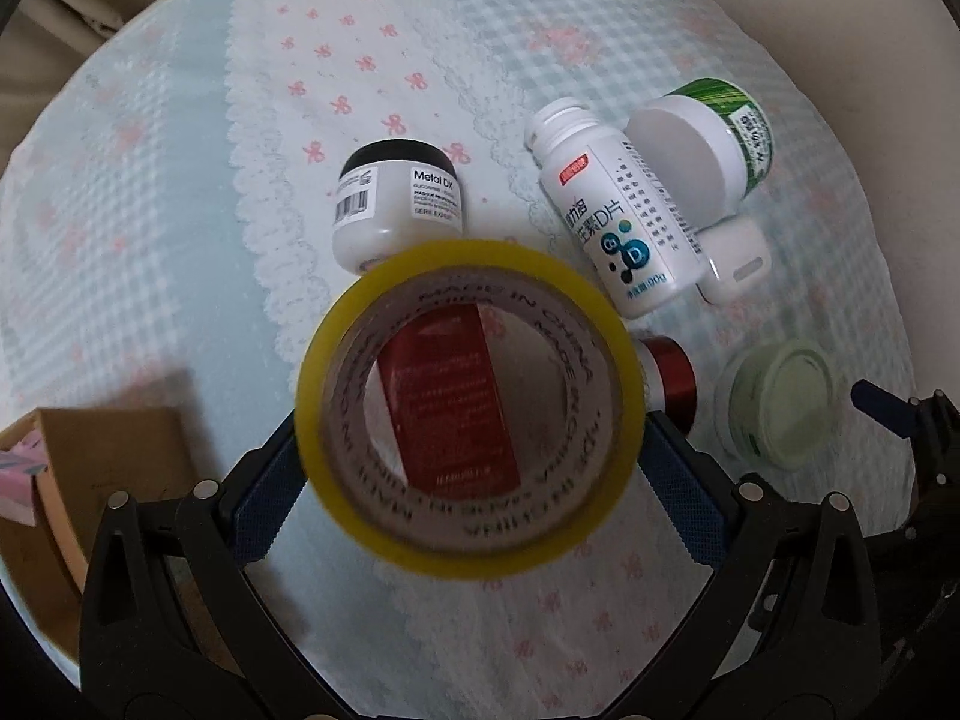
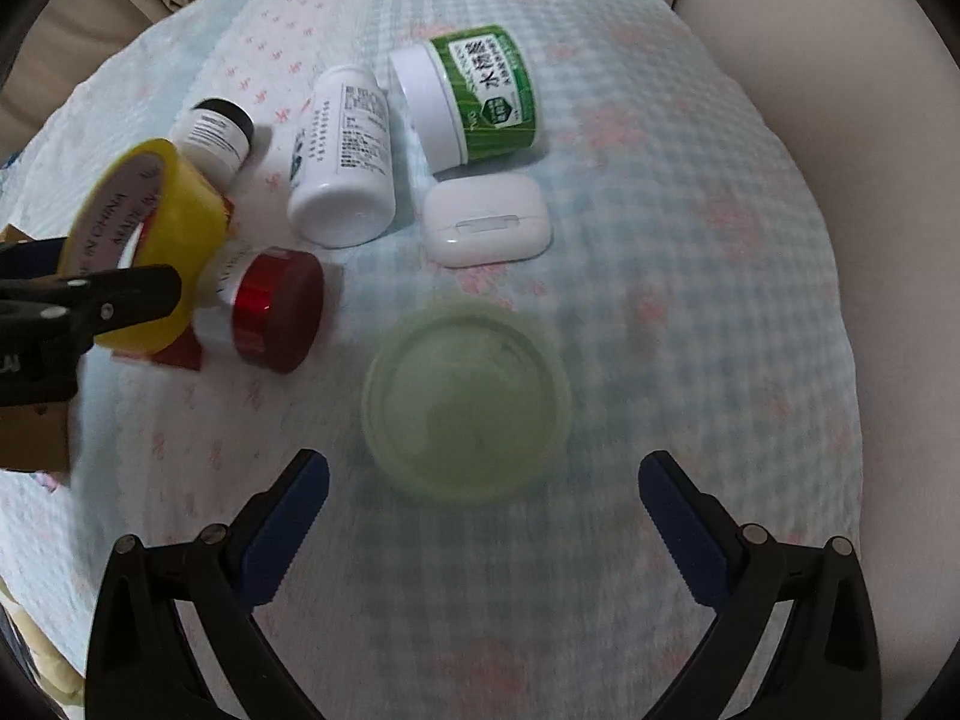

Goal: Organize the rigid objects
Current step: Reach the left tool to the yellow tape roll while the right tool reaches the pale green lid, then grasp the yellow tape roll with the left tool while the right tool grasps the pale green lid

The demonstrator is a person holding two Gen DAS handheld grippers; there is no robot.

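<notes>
Clamped between the blue pads of my left gripper (image 1: 469,468) was the yellow tape roll (image 1: 468,402), held above the tabletop (image 1: 150,210) with its open core facing the camera, so that a red box (image 1: 450,402) lying beneath showed through the hole. Beyond the roll a white jar with a black lid (image 1: 393,204) lay on the blue checked cloth, and to its right lay a white pill bottle (image 1: 618,222) on its side, touching a green-labelled jar (image 1: 702,144) that was also tipped over. A white earbud case (image 1: 735,261) sat just beside the bottle's base. A small jar with a red cap (image 1: 669,384) lay at the roll's right edge. At the left edge of the tabletop stood a cardboard box (image 1: 102,462). My right gripper (image 2: 483,516) hung with its jaws wide apart and nothing between them, poised just short of a pale green round container (image 2: 467,399), which looked blurred in both views. From that side the tape roll appeared at the far left, tilted in the other gripper's fingers, near the red-capped jar.
</notes>
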